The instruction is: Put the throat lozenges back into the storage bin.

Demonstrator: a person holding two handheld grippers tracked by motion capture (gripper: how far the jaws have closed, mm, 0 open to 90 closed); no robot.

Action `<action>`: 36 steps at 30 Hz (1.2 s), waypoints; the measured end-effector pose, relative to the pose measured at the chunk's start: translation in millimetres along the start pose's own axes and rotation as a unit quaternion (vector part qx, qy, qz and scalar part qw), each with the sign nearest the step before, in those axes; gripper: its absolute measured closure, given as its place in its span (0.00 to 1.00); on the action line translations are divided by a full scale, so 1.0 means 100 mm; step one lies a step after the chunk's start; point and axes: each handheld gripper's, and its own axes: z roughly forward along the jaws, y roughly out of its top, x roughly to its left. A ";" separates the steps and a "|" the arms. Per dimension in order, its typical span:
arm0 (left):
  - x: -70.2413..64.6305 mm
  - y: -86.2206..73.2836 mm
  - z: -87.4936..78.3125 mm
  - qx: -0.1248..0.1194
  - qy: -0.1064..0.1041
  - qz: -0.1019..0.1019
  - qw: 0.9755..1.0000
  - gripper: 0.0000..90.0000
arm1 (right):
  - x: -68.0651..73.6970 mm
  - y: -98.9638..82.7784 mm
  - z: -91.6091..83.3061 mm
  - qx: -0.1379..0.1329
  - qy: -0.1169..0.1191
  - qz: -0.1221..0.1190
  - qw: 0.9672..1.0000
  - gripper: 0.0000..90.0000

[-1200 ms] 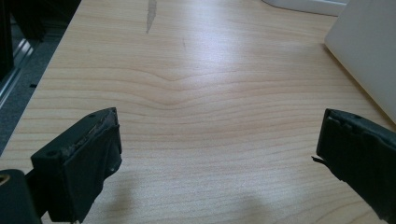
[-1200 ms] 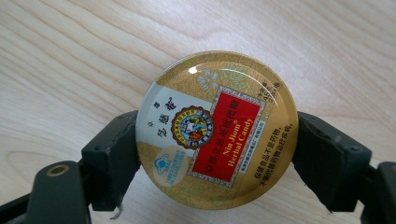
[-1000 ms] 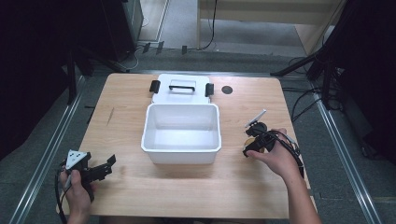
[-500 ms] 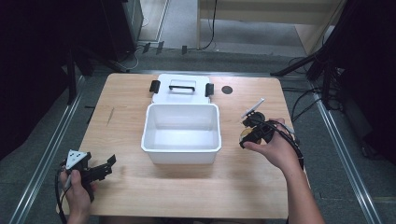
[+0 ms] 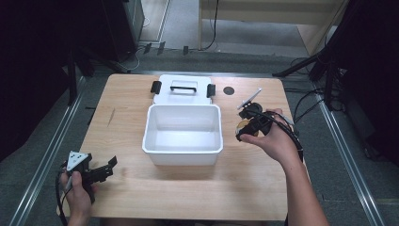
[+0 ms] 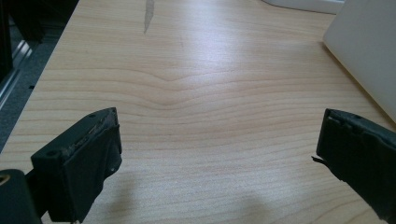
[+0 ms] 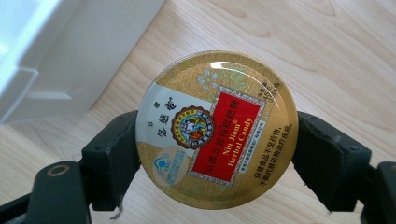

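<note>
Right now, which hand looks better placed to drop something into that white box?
The right. Its claw already grips the round candy tin beside the white box, while the left claw is open, holding nothing, at the table's near left corner.

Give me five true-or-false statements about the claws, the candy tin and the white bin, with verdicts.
1. The right claw grips a round candy tin. True.
2. The left claw holds a spoon. False: it is open, with bare table between its jaws.
3. The white bin is full of tins. False: it looks empty.
4. The tin's label reads Herbal Candy. True.
5. The tin sits inside the bin. False: it is outside, beside the bin's right wall.
</note>
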 end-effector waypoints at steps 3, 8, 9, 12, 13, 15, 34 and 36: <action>0.00 0.00 0.00 0.000 -0.001 0.000 1.000 0.01 | 0.03 0.05 -0.02 -0.001 -0.002 -0.002 1.000 0.23; 0.00 0.00 0.00 0.000 -0.002 0.001 1.000 0.01 | 0.06 0.10 -0.05 0.003 -0.005 -0.008 1.000 0.23; 0.00 0.00 0.00 0.000 -0.002 0.001 1.000 0.01 | 0.06 0.12 -0.06 0.002 -0.005 -0.009 1.000 0.23; 0.00 0.00 0.00 0.000 -0.003 0.001 1.000 0.01 | 0.08 0.16 -0.12 0.003 -0.007 -0.012 1.000 0.23; 0.00 0.00 0.00 0.000 -0.003 0.001 1.000 0.01 | 0.08 0.18 -0.14 0.003 -0.008 -0.013 1.000 0.23; 0.00 0.00 0.00 0.000 -0.003 0.001 1.000 0.01 | 0.08 0.19 -0.16 0.002 -0.008 -0.014 1.000 0.23; 0.00 0.00 0.01 0.000 -0.005 0.001 1.000 0.01 | 0.36 0.52 -0.33 -0.005 -0.010 -0.058 0.998 0.23; 0.00 0.00 0.01 0.000 -0.006 0.001 1.000 0.01 | 0.38 0.54 -0.32 -0.005 -0.008 -0.061 0.998 0.23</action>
